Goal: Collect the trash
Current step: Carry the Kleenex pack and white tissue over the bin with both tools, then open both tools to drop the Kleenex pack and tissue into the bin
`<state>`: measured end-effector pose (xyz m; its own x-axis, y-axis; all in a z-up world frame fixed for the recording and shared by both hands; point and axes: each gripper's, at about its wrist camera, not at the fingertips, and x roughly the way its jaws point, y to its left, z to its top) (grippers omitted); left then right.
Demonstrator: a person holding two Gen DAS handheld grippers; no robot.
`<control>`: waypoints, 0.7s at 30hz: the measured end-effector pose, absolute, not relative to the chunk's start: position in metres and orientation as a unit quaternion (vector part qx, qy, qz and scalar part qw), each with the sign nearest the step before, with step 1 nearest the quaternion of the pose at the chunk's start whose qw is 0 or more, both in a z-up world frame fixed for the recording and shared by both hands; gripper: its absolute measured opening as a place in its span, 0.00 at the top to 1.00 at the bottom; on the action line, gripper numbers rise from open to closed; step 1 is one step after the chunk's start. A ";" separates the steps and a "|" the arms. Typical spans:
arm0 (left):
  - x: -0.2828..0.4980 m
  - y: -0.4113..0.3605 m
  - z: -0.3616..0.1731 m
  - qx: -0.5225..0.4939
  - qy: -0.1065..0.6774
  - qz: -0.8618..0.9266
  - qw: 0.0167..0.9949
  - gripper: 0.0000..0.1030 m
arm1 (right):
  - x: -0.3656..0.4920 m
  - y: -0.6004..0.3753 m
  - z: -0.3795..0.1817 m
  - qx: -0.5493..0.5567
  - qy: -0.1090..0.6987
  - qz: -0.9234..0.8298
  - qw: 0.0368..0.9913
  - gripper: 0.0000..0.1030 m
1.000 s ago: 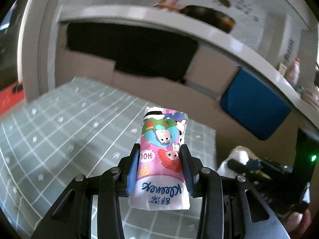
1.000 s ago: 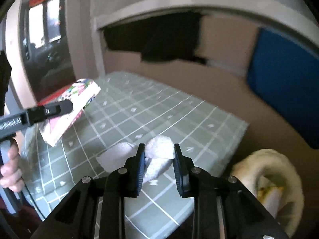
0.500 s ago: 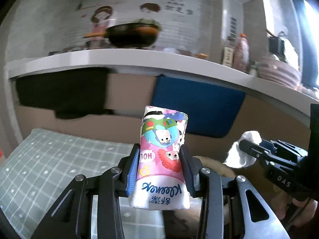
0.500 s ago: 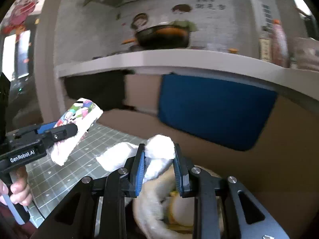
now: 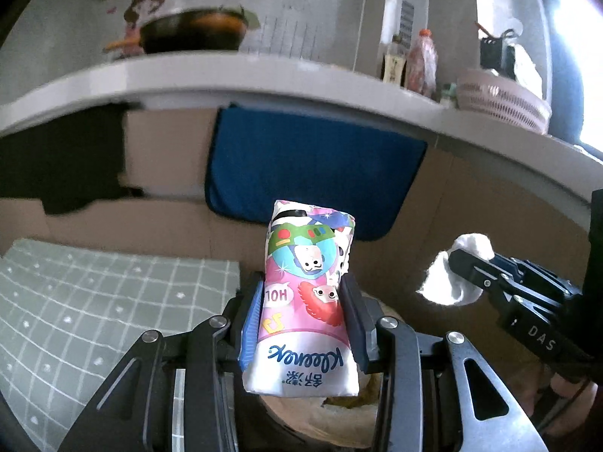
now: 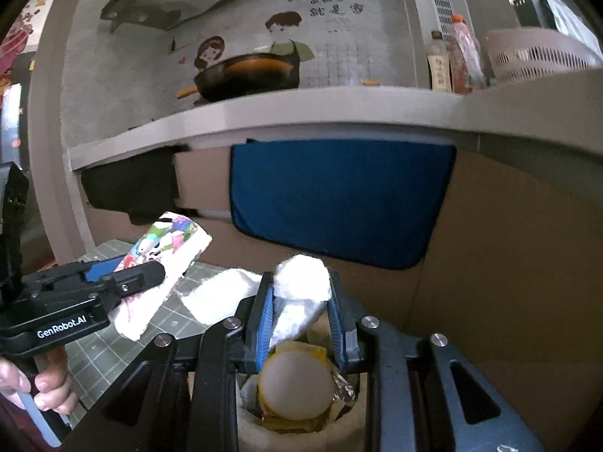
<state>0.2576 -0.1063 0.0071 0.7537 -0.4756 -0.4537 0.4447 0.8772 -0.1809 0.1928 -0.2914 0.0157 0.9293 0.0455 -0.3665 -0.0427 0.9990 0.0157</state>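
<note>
Two items aloft above the bin (image 6: 248,429): tissue pack (image 5: 307,293), soft, light, left gripper (image 5: 301,320) fingers clamping its midsection; crumpled tissue (image 6: 299,290), flimsy, pinched in right gripper (image 6: 301,320) fingers.

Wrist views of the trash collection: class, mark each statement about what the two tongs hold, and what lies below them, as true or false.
1. The left tongs grip a colourful tissue packet. True.
2. The right tongs are empty. False: they are shut on a crumpled white tissue.
3. A trash bin with waste already in it lies below the right tongs. True.
4. The cloth hanging under the counter is red. False: it is blue.
5. The tissue packet is lying on the checked green tablecloth. False: it is held up in the air, clamped between the jaws.
6. A dark pan sits on the counter above. True.
</note>
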 end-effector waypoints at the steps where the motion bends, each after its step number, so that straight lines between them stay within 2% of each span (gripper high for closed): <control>1: 0.262 -0.107 0.001 -0.033 0.259 -0.249 0.933 0.61 | 0.196 -0.293 0.011 0.006 0.192 0.022 0.981 0.76; 11: 0.328 -0.132 -0.079 -0.066 0.388 -0.274 0.877 0.61 | 0.240 -0.315 -0.055 0.047 0.276 0.017 0.960 0.76; 17: 0.344 -0.143 -0.107 -0.075 0.413 -0.286 0.861 0.60 | 0.259 -0.327 -0.092 0.070 0.315 0.013 0.946 0.76; 21: 0.353 -0.143 -0.113 -0.095 0.420 -0.312 0.847 0.51 | 0.267 -0.330 -0.108 0.075 0.333 0.014 0.940 0.74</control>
